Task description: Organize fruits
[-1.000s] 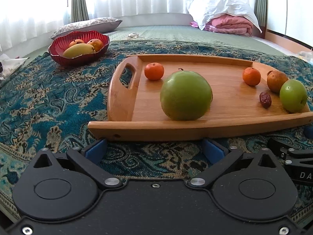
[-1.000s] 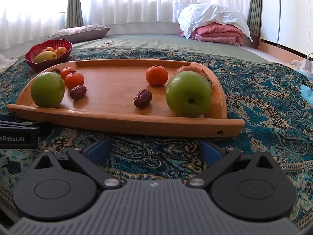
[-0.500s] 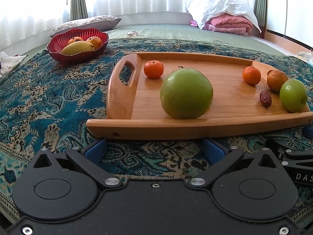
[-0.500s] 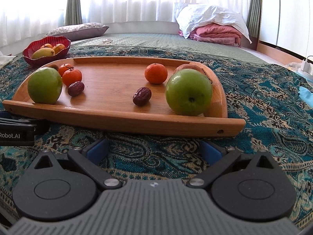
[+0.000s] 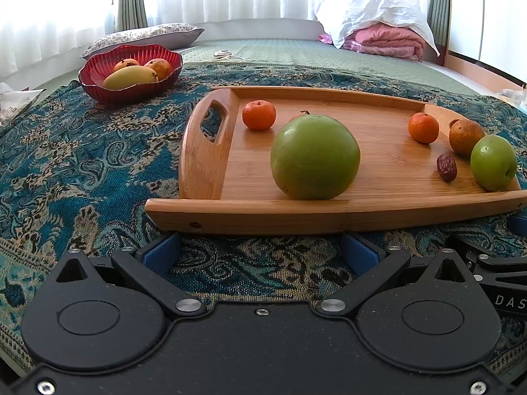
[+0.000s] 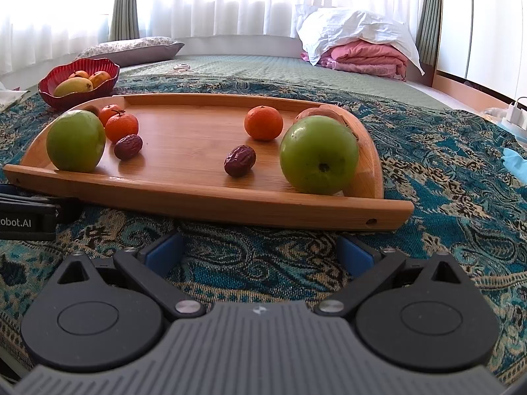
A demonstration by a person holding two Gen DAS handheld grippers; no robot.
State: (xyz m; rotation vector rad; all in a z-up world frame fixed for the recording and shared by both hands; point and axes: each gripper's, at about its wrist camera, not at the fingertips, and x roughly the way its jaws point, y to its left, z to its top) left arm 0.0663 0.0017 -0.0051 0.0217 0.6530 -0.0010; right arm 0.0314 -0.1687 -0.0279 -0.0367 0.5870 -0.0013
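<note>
A wooden tray (image 5: 329, 220) lies on the patterned cloth, seen also in the right wrist view (image 6: 230, 205). It holds a big green apple (image 5: 314, 156) at its left, a second green apple (image 6: 318, 154) at its right, tangerines (image 5: 259, 115) (image 6: 263, 122), two dates (image 6: 239, 160) (image 6: 128, 146) and a brown fruit (image 5: 466, 136). A red bowl (image 5: 131, 93) with a mango (image 5: 130, 77) stands back left. My left gripper (image 5: 262, 251) is open and empty before the tray's left front edge. My right gripper (image 6: 262, 251) is open and empty before the right front edge.
A pillow (image 5: 145, 34) lies behind the bowl. Folded pink and white bedding (image 5: 378, 29) lies at the back right. A white plug (image 6: 517, 113) and a blue cloth (image 6: 515, 164) sit at the far right. Crumpled paper (image 5: 16, 100) is at the far left.
Both grippers have risen and tilted slightly, so the tray and bowl sit a little lower in view. The fruits have not moved.
</note>
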